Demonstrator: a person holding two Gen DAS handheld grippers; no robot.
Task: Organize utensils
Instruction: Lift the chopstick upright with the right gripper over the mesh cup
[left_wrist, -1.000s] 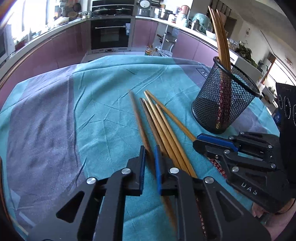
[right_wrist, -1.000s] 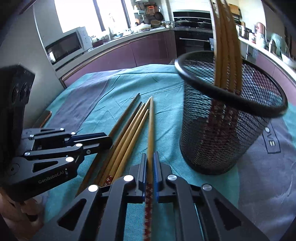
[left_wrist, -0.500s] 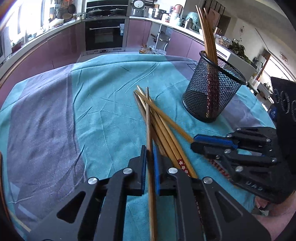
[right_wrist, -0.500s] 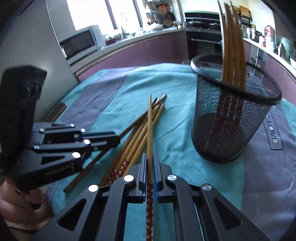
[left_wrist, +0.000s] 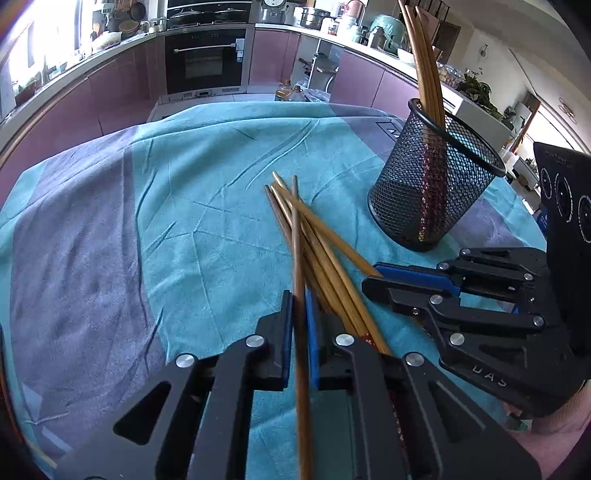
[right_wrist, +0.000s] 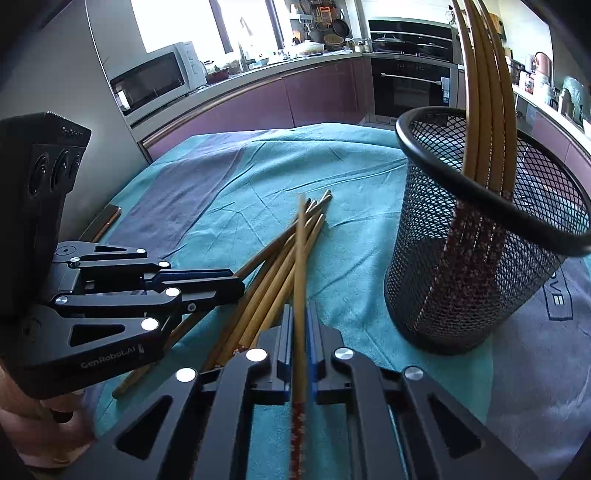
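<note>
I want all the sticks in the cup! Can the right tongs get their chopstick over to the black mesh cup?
Probably yes. The right tongs are shut on a chopstick, the mesh cup stands close beside them, and nothing lies between.

A home kitchen — built-in oven (left_wrist: 205, 61), microwave (right_wrist: 153, 83) on the counter, purple cabinets (left_wrist: 122, 99), hanging pans (right_wrist: 338, 26).

Both wrist cameras are looking steeply down, close over the bench (left_wrist: 192, 221), sharing the mesh cup (right_wrist: 461, 280) and chopsticks (left_wrist: 325, 251).
</note>
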